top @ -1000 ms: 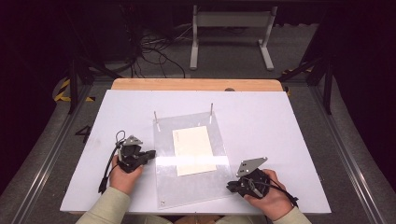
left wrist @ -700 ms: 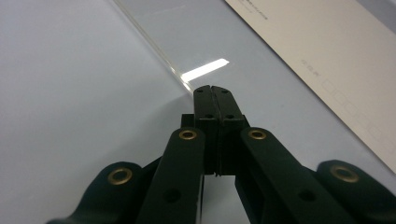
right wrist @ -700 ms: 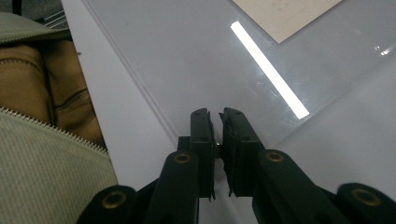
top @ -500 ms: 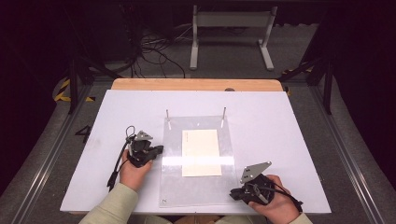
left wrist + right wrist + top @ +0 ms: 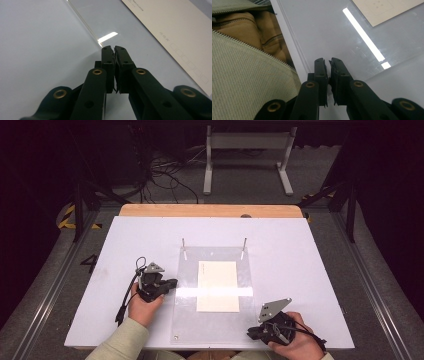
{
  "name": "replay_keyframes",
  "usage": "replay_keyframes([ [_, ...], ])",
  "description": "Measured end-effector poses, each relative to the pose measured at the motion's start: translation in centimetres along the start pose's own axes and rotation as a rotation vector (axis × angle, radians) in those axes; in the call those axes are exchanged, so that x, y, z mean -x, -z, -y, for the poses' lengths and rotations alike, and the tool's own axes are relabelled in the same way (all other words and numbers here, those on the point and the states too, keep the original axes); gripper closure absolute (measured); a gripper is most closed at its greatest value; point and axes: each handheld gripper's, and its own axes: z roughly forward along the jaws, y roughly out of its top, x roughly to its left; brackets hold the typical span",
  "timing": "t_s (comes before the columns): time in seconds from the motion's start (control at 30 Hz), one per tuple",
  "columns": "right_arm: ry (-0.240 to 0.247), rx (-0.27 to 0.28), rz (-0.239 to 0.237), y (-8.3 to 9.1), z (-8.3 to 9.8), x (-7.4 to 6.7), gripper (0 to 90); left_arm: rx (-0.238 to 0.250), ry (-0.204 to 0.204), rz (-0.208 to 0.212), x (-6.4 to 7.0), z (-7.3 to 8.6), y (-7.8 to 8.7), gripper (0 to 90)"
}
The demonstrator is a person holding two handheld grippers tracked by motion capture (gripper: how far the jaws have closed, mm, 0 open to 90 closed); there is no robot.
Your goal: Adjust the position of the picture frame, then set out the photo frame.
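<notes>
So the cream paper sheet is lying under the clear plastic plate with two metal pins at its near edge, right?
Not quite. The two metal pins stand at the far edge of the clear plastic plate, not the near one, as the high view shows. The cream paper sheet does lie under the plate.

The white table top (image 5: 320, 270) is brightly and evenly lit from overhead; the surrounding floor and background fall into near darkness. A clear acrylic sheet (image 5: 185, 320) returns a hard white glare band (image 5: 215, 292) across its middle, repeated as a bright strip in both gripper views. Shadows on the table are faint. The high view is soft and slightly grainy. In the gripper views the near jaws are dark and slightly blurred.
</notes>
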Motion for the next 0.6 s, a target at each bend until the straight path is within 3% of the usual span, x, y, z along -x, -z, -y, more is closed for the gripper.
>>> replay_keyframes([
  [0.1,0.029,-0.003,0.01,0.0,0.0,-0.2,81.6,0.029,-0.003,-0.013,0.1,0.1,0.6,83.0],
  [0.23,0.062,0.102,0.024,1.0,-0.4,0.0,76.1,0.106,-0.03,0.012,0.5,0.3,2.1,76.8],
  [0.3,0.06,0.158,0.038,1.8,-0.6,0.3,74.6,0.124,-0.049,0.016,0.6,0.3,2.5,72.4],
  [0.33,0.056,0.188,0.051,2.3,-0.8,0.5,73.9,0.155,-0.08,0.028,1.0,0.4,3.1,69.6],
  [0.37,0.056,0.188,0.051,2.3,-0.8,0.5,73.9,0.155,-0.08,0.028,1.0,0.4,3.1,68.1],
  [0.47,0.041,0.233,0.073,3.1,-1.2,1.6,75.2,0.211,-0.149,0.043,1.5,0.4,4.1,65.1],
  [0.6,0.027,0.263,0.088,3.8,-1.8,2.4,75.3,0.225,-0.156,0.047,1.6,0.4,4.6,63.2],
])
